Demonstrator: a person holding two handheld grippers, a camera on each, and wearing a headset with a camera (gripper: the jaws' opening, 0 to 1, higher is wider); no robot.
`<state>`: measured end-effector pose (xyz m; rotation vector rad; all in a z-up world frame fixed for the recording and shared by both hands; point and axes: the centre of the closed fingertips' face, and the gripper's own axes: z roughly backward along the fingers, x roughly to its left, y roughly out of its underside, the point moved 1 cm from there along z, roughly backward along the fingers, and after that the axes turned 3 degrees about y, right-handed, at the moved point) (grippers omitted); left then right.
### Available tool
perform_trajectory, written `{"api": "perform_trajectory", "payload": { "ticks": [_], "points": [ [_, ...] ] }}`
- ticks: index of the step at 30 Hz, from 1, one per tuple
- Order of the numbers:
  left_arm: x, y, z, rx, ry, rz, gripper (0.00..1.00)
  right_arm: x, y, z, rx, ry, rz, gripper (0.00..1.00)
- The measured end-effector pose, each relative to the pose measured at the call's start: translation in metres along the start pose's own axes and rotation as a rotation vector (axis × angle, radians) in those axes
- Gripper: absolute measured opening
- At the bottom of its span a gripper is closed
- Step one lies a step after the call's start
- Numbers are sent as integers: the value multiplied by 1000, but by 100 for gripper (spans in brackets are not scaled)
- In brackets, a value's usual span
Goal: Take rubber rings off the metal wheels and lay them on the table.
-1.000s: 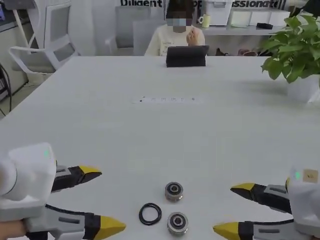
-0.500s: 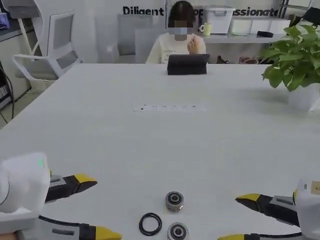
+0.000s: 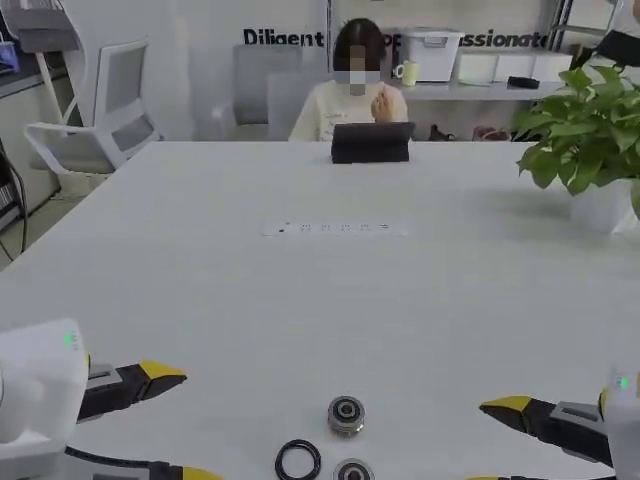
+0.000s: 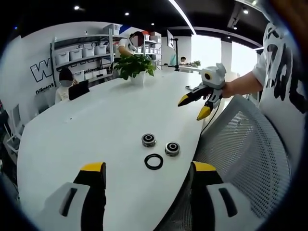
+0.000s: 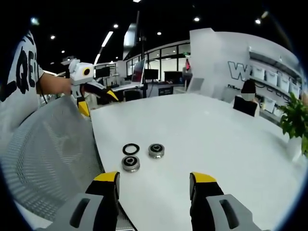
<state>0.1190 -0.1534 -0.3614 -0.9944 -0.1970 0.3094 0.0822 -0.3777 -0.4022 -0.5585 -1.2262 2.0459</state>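
Note:
Two small metal wheels (image 3: 346, 415) (image 3: 353, 470) lie flat near the table's front edge. A loose black rubber ring (image 3: 298, 461) lies just left of them. The same wheels (image 4: 148, 140) (image 4: 172, 148) and ring (image 4: 154, 161) appear in the left gripper view, beyond my left gripper (image 4: 149, 167), which is open and holds nothing. In the right gripper view my right gripper (image 5: 154, 177) is open and short of the wheels (image 5: 156, 150) (image 5: 131, 163) and the ring (image 5: 130, 148). From the head view, the left gripper (image 3: 178, 425) and right gripper (image 3: 490, 445) flank the parts, both apart from them.
A potted plant (image 3: 590, 130) stands at the table's far right. A person behind a laptop (image 3: 371, 142) sits at the far side. A flat power strip (image 3: 335, 228) lies mid-table. A mesh chair back (image 4: 240, 159) is close to the front edge.
The head camera has tilted up, so everything sits lower in the picture. Both grippers have drawn back a little outward from the wheels and stay open. Wheels and ring have not moved.

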Motion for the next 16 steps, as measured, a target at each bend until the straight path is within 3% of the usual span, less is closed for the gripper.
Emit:
{"api": "perform_trajectory", "payload": {
  "ticks": [16],
  "points": [
    [-2, 2, 3, 2, -7, 4, 69, -3, -4, 5, -33, 14, -36, 57]
  ]
}}
